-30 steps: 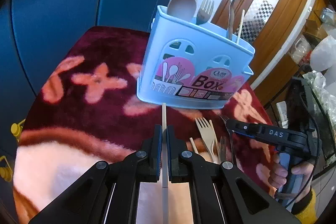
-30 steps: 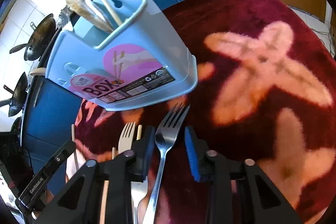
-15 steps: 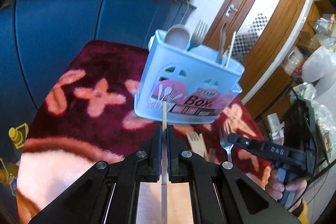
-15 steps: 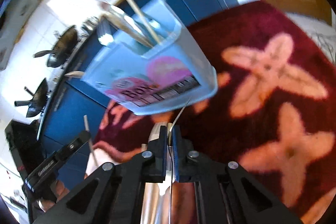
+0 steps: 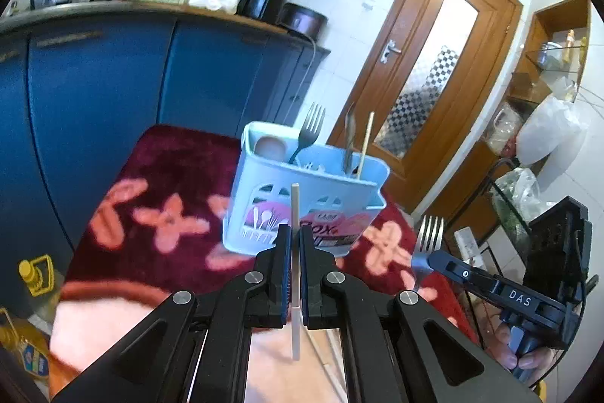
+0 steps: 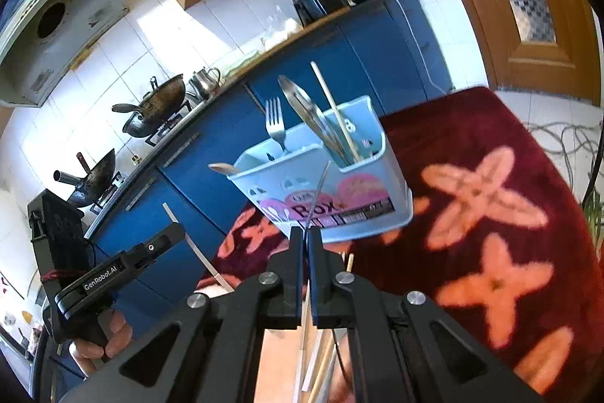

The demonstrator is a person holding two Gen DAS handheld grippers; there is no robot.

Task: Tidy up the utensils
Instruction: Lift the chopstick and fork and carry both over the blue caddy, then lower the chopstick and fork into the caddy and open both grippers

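A light blue utensil box (image 5: 302, 191) stands on the red flowered cloth (image 5: 166, 176), also in the right wrist view (image 6: 328, 191). It holds a spoon, a fork (image 5: 307, 135), tongs and a chopstick (image 5: 365, 142). My left gripper (image 5: 295, 238) is shut on a white chopstick (image 5: 295, 214), held upright in front of the box. My right gripper (image 6: 305, 237) is shut on a metal fork (image 5: 426, 244), seen edge-on in its own view (image 6: 319, 191), lifted in front of the box.
Blue kitchen cabinets (image 5: 113, 82) stand behind the table. A wooden door (image 5: 434, 70) is at the right. More chopsticks (image 6: 321, 365) lie on the cloth under my right gripper. A yellow bottle (image 5: 36, 274) stands at the lower left.
The right gripper shut on the metal fork and lifted it off the cloth. Both grippers rose and drew back from the box, each carrying its utensil.
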